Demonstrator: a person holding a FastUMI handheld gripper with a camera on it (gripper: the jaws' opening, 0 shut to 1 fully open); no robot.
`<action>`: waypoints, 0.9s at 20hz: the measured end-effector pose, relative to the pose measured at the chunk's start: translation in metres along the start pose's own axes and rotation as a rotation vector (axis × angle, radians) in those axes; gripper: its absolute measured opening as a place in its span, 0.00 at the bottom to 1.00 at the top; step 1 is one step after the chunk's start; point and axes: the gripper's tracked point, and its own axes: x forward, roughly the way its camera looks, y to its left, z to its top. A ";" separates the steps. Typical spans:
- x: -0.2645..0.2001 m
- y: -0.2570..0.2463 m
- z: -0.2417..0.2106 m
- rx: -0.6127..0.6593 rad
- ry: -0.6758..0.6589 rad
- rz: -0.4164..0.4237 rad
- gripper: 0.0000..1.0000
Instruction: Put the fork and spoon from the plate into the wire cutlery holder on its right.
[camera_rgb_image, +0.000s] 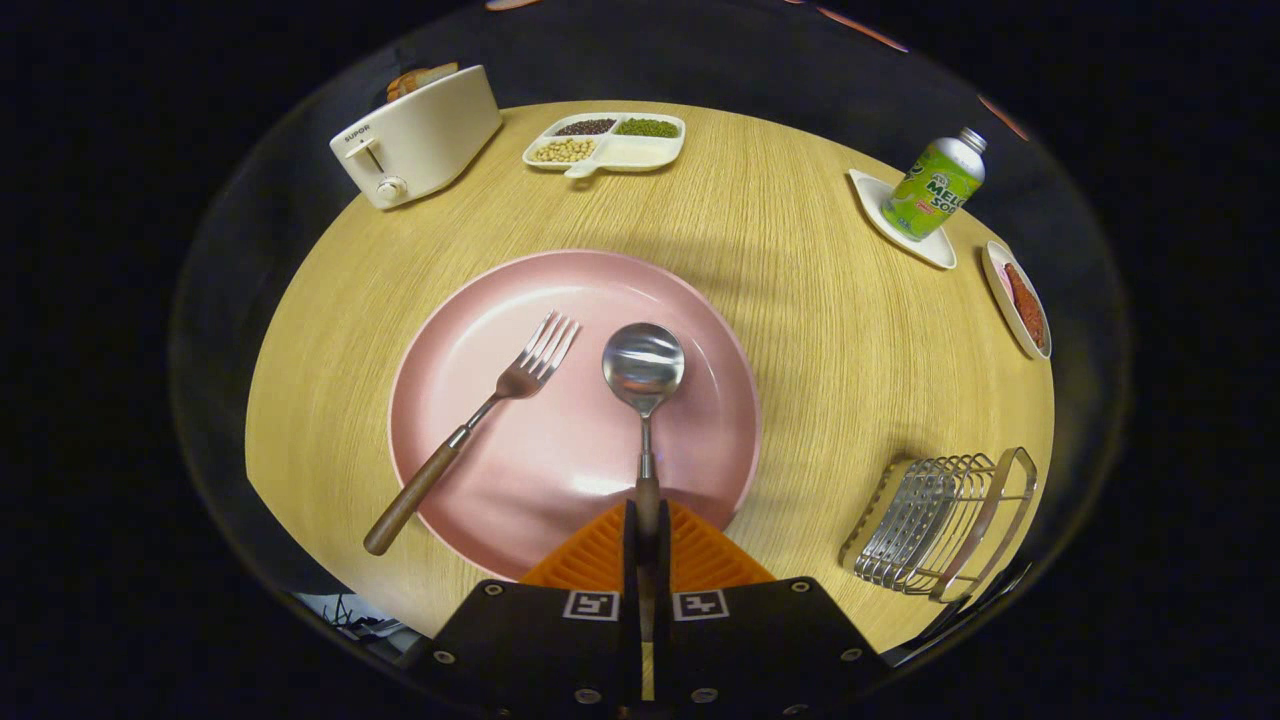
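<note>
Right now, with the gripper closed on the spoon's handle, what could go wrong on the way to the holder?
The gripper pinches the spoon only near the end of its wooden handle, so the heavy bowl could swing or slip out when lifted. The fork lies close beside it on the plate; a sideways sweep might knock it. The wire cutlery holder looks light and narrow-slotted, so a misaligned drop could tip it.

The gripper (647, 535) is closed on the spoon (644, 372) handle over the plate (470, 330). The fork (478, 420) lies just beside it on the left, apart from the spoon. Bare table (800, 330) lies open between plate and holder (940, 525) on the right. Toaster (415, 135), tray (605, 142), bottle (935, 185) and dish (1018, 300) stand well beyond, along the far edge.
</note>
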 end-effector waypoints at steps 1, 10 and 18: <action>-0.004 -0.002 0.001 0.002 -0.012 -0.005 0.05; -0.062 -0.018 0.017 0.105 -0.168 0.040 0.05; -0.125 -0.078 0.013 0.208 -0.262 -0.025 0.05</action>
